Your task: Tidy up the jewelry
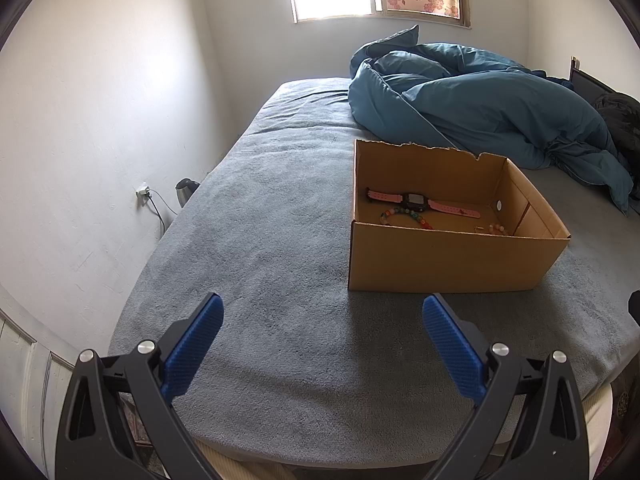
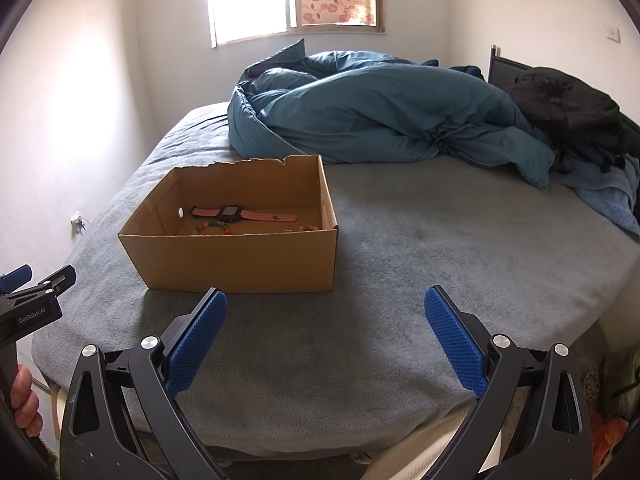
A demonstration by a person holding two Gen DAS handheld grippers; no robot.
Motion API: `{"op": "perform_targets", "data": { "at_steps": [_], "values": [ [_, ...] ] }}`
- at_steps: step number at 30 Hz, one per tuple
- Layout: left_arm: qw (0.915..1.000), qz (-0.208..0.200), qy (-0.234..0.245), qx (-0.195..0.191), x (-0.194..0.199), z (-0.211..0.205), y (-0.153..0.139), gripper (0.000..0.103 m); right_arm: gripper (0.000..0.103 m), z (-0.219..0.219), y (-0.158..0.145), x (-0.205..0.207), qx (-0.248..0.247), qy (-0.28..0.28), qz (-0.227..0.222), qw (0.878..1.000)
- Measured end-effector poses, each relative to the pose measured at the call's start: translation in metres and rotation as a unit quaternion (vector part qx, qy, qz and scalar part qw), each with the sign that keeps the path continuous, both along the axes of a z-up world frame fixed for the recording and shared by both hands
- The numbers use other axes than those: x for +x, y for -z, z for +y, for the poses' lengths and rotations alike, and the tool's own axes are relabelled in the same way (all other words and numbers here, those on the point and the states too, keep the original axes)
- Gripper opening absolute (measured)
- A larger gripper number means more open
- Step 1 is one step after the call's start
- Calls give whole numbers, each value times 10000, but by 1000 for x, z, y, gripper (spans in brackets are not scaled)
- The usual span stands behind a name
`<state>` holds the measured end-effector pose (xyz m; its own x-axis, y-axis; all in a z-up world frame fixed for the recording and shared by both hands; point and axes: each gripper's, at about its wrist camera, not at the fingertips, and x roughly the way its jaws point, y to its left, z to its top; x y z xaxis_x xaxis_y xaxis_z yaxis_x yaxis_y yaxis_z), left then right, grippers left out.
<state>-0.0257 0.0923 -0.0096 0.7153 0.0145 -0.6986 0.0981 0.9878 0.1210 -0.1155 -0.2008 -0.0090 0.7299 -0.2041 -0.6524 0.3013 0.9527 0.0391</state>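
My left gripper (image 1: 322, 312) hangs wide open and empty over the grey bedspread (image 1: 260, 240); the cardboard box (image 1: 448, 264), ahead to its right, holds a pink watch (image 1: 420, 202) and bead bracelets (image 1: 404, 216). My right gripper (image 2: 326, 306) gapes empty, box ahead-left.

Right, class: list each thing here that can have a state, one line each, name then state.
left gripper: open, empty
right gripper: open, empty
cardboard box: open-topped, back rim torn
pink watch: lying flat in the box, strap unfastened
colourful bead bracelet: lying in the box
duvet: crumpled on the bed
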Motion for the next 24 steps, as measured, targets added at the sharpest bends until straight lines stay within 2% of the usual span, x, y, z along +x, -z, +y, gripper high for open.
{"op": "perform_targets", "data": {
  "at_steps": [24],
  "values": [
    [10000, -1, -25, -11, 0, 2, -1, 98, 95, 1, 1, 0, 1, 3, 0, 10000]
  ]
}}
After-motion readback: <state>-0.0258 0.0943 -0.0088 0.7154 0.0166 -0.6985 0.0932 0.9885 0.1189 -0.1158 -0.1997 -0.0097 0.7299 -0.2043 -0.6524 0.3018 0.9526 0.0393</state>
